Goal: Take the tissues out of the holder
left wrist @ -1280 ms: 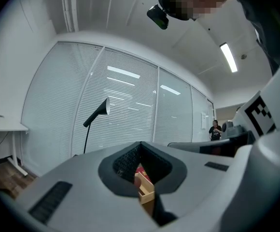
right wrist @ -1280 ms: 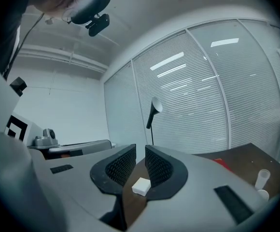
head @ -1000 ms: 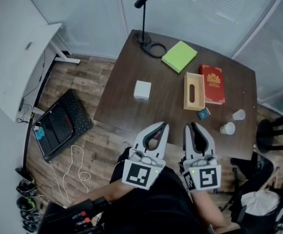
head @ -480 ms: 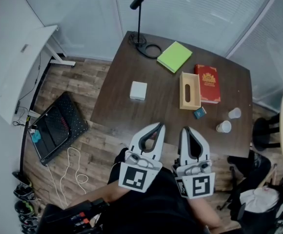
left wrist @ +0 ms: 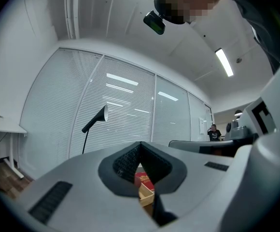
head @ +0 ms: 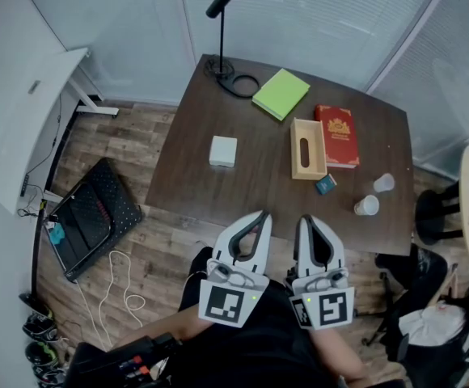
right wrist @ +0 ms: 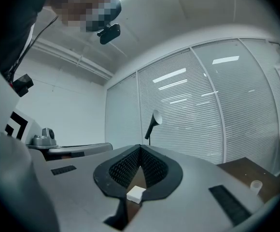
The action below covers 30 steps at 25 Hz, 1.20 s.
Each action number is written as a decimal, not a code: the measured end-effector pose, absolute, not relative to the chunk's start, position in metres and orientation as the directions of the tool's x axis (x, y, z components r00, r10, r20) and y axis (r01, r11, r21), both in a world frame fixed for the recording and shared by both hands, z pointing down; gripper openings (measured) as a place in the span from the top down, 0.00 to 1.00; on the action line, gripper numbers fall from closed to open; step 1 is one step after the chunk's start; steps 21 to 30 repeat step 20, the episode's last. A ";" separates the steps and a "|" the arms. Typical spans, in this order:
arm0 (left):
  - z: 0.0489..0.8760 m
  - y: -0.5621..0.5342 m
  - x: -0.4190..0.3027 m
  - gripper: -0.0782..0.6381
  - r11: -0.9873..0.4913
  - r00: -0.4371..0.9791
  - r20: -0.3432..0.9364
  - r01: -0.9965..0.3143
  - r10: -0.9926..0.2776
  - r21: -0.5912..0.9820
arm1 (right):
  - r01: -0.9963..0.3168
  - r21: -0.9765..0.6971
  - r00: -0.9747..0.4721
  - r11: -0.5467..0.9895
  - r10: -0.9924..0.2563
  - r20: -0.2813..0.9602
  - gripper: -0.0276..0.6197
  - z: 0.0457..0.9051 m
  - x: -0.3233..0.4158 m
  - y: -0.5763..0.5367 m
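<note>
We hold the left gripper [head: 263, 214] and right gripper [head: 306, 218] pinched shut and empty near us, while the light wooden slotted tissue holder [head: 307, 148] lies far off on the dark table [head: 242, 192], with a white square pack [head: 223, 151] to its left that may be the tissues already out, or else the holder is yet to be reached.

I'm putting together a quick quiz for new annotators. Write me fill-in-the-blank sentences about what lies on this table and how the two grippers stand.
1. The wooden holder lies on the table right beside the ___ book.
2. Nearest the black lamp lies a ___ notebook.
3. ___ cups stand near the table's right edge in the head view.
4. The left gripper and right gripper both have their jaws ___, with nothing held.

Missing words: red; green; two; shut.
</note>
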State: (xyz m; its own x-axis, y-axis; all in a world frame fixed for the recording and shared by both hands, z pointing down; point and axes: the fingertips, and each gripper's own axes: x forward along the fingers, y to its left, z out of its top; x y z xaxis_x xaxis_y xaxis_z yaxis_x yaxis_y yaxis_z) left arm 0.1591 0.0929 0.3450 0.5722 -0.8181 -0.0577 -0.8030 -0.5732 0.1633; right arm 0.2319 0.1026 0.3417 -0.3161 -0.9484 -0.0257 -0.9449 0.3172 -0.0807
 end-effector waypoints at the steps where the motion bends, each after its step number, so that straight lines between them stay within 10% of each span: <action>1: 0.345 0.095 0.159 0.89 -0.576 0.575 -0.056 -0.802 -0.816 0.157 | -0.947 -0.078 -0.309 0.310 -0.951 -0.025 0.94 0.342 0.233 0.104; 30: 0.340 0.110 0.189 0.89 -0.622 0.618 -0.068 -0.778 -0.783 0.086 | -0.968 0.010 -0.249 0.249 -0.968 -0.031 0.94 0.333 0.258 0.122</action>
